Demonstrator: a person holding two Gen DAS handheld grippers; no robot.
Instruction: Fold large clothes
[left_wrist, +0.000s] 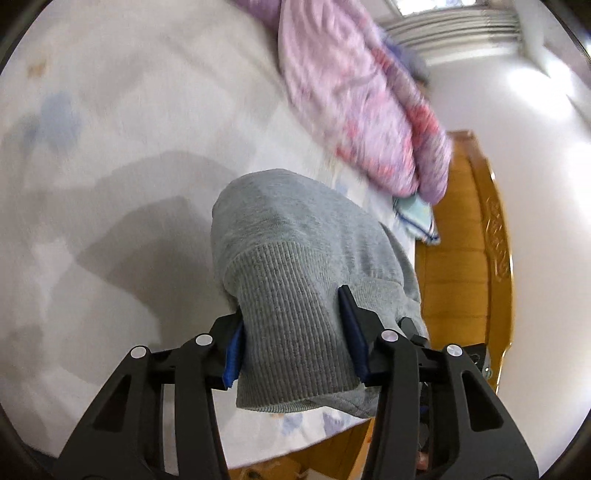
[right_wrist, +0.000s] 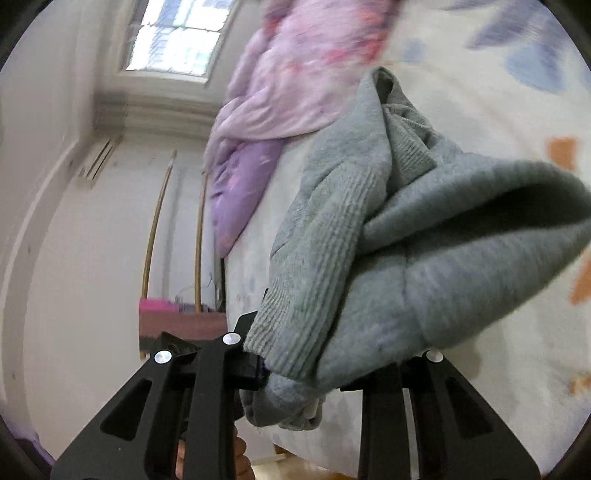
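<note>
A grey sweater (left_wrist: 295, 236) with a ribbed hem is held up over the white floral bed sheet (left_wrist: 110, 147). My left gripper (left_wrist: 295, 328) is shut on the ribbed hem, blue pads pressing both sides of the fabric. In the right wrist view the same sweater (right_wrist: 406, 258) hangs bunched in folds, and my right gripper (right_wrist: 295, 373) is shut on another ribbed edge of it. The cloth covers the right gripper's fingertips.
A pink and purple quilt (left_wrist: 354, 99) lies bunched at the far side of the bed, also in the right wrist view (right_wrist: 280, 81). A wooden bed frame (left_wrist: 465, 258) borders the mattress. A folded blue-checked cloth (left_wrist: 417, 218) sits by the quilt. A window (right_wrist: 173, 37) and a small dark table (right_wrist: 177, 325) are beyond.
</note>
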